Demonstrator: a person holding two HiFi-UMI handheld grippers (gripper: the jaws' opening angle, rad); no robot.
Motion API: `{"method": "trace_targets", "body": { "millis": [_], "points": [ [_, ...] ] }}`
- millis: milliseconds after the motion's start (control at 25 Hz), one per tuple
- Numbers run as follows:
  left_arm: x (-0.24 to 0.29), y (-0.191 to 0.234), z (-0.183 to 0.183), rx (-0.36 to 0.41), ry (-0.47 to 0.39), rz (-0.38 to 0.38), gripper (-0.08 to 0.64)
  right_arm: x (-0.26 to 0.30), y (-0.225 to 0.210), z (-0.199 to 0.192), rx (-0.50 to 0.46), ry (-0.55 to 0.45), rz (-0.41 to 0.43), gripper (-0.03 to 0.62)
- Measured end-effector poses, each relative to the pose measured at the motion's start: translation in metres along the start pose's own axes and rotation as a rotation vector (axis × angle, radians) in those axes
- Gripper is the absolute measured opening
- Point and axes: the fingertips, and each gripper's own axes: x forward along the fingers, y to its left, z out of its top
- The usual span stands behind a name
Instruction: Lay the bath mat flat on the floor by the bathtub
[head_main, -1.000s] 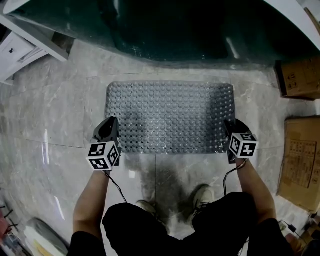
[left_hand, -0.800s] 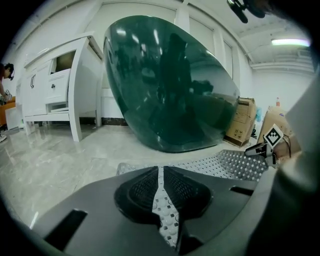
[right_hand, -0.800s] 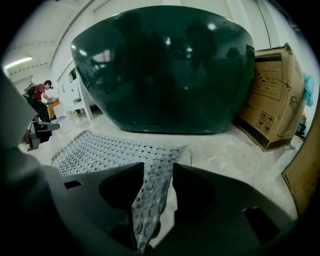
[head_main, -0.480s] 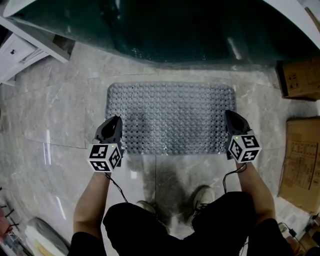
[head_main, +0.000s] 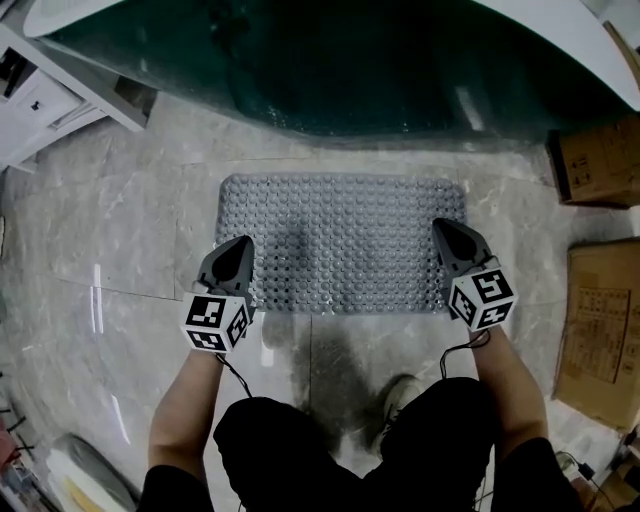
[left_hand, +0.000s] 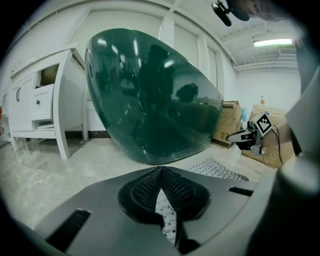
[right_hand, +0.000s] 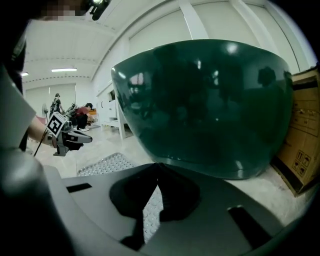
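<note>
The grey studded bath mat (head_main: 340, 240) lies flat on the marble floor, its long side along the dark green bathtub (head_main: 330, 60). My left gripper (head_main: 243, 241) hangs over the mat's near left corner, jaws shut and empty. My right gripper (head_main: 440, 225) hovers above the near right corner, also shut on nothing. In the left gripper view the jaw tips (left_hand: 160, 169) meet, with the mat (left_hand: 217, 169) low to the right and the bathtub (left_hand: 150, 100) ahead. In the right gripper view the tips (right_hand: 157, 165) touch, the mat (right_hand: 102, 164) lies to the left, and the bathtub (right_hand: 210, 105) fills the middle.
Cardboard boxes (head_main: 600, 160) (head_main: 605, 320) stand along the right. A white cabinet (head_main: 40, 100) is at the top left beside the tub. The person's shoe (head_main: 405, 390) is on the floor just behind the mat. Pale clutter (head_main: 80, 480) lies at the bottom left.
Both grippers have come up off the mat's near corners and shifted slightly forward over it. The mat has stayed flat on the floor.
</note>
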Motion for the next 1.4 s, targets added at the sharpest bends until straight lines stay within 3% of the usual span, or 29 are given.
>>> {"method": "trace_targets", "body": {
  "millis": [320,600,800,1080,1400],
  "points": [
    [-0.035,-0.017,0.06,0.094,-0.053,-0.004,0.017,-0.026,0.021,0.061,-0.04,-0.059,0.024,0.017],
    [-0.1,-0.047,0.141,0.045,-0.033,-0.014,0.015,-0.087,0.047,0.14,-0.001,-0.035,0.038,0.017],
    [-0.163,-0.075,0.225,0.015,-0.003,-0.042,0.016,-0.152,0.071,0.215,0.027,0.001,0.039,0.017],
    [-0.256,-0.108,0.362,-0.039,-0.03,-0.067,0.017,-0.239,0.107,0.337,0.039,0.023,0.022,0.017],
    [-0.358,-0.158,0.496,-0.109,-0.085,-0.144,0.016,-0.337,0.152,0.488,0.039,-0.05,0.007,0.017]
  ]
}}
